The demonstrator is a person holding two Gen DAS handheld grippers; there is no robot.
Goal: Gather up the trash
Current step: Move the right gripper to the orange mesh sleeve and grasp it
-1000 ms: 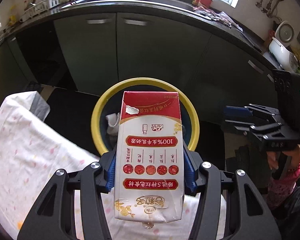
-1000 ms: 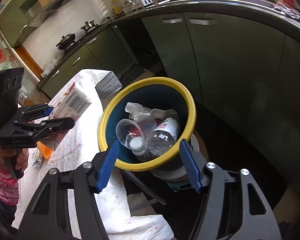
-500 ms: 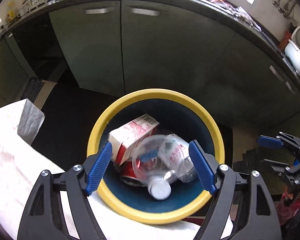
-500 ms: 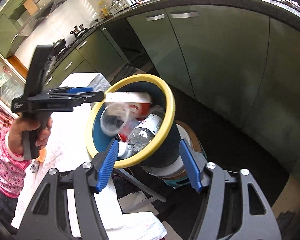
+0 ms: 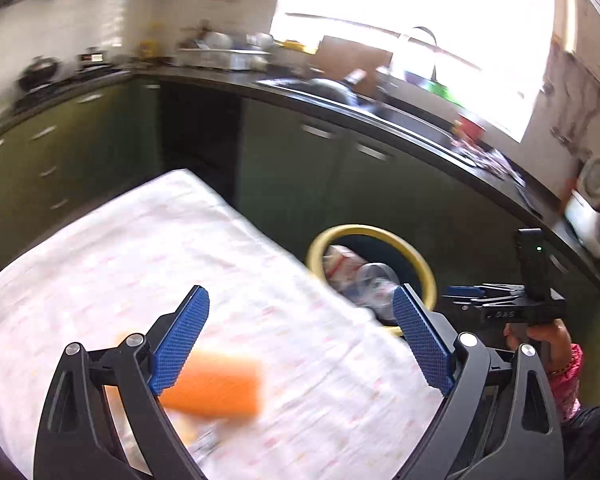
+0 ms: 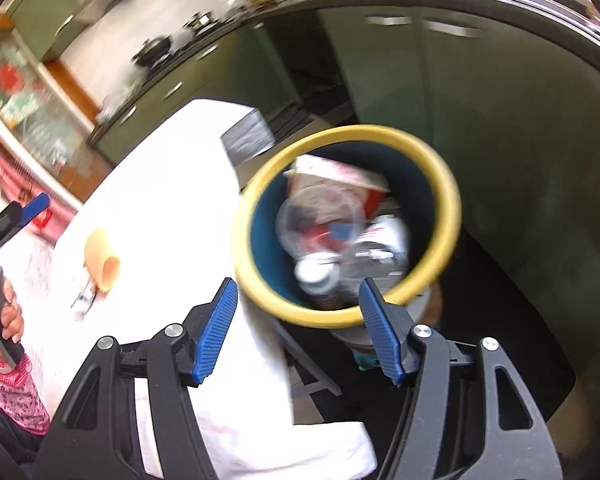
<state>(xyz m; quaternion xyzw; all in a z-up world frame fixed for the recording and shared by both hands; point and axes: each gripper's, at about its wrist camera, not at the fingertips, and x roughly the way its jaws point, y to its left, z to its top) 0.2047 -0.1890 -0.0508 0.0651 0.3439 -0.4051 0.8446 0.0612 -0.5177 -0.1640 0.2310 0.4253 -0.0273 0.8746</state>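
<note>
Your left tool (image 5: 300, 340), empty and opening, hangs over the orange wrapper (image 5: 214, 390) on the surface (image 5: 148, 248); your right tool (image 6: 296, 328), released, hovers beside the bin (image 6: 446, 200).

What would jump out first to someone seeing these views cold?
The yellow-rimmed bin beside the cloth-covered table, stuffed with a carton and clear plastic bottles. On the cloth, an orange packet lies just ahead of the left gripper, whose jaws are opening with nothing between them.
</note>
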